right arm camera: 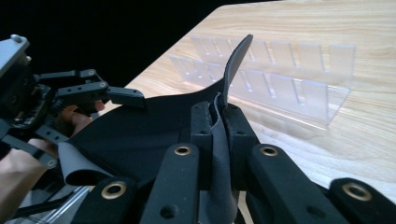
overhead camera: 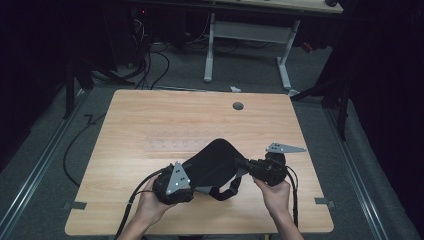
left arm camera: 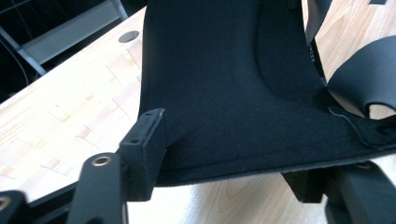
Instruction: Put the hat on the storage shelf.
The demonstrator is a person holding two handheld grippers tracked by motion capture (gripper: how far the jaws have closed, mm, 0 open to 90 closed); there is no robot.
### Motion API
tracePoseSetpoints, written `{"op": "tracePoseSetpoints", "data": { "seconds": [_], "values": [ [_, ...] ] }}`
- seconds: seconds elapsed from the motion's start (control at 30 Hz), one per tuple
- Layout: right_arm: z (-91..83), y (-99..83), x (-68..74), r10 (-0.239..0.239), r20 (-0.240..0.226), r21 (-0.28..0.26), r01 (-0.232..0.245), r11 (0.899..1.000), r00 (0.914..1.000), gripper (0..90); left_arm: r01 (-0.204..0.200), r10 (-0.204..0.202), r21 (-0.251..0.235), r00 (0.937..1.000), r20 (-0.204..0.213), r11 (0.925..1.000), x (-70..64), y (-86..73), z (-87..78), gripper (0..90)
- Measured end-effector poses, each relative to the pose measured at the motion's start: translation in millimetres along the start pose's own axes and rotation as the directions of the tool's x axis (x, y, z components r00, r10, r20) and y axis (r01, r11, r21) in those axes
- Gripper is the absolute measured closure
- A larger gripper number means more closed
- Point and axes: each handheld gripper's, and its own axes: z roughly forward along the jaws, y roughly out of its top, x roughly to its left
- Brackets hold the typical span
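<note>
Black fabric (right arm camera: 154, 126) hides much of the clear rack (right arm camera: 280, 79); right hand-held gripper (right arm camera: 218, 116) pinches its edge, left hand-held gripper (left arm camera: 224, 149) straddles its hem, grip unclear, at the bench's (overhead camera: 150, 125) 6 o'clock.

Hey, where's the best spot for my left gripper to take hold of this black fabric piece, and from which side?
Judging by its pose, the near hem of the black fabric piece is best. It runs flat and free between the left gripper jaws, which stand apart around it. Come in from the person's side, level with the table. The right gripper already pinches the opposite edge, so the cloth should stay spread.
</note>
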Motion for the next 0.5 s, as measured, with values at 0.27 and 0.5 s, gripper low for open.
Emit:
{"op": "tracePoseSetpoints", "data": {
  "seconds": [0.27, 0.5],
  "values": [
    [10.6, 1.0, 4.9, 0.005, -0.049, 0.005, -0.005, 1.0, 0.9988, 84.7, -0.014, 0.014, -0.004, 0.9997, -0.018, 0.9999, 0.4, 0.9, -1.4, 49.4],
    [12.6, 0.9, 6.6, -0.018, -0.047, -0.009, 0.017, 1.0, 0.9987, 79.5, -0.017, 0.017, -0.008, 0.9978, 0.064, 0.9998, -5.3, 4.9, -10.3, 67.8]
  ]
}}
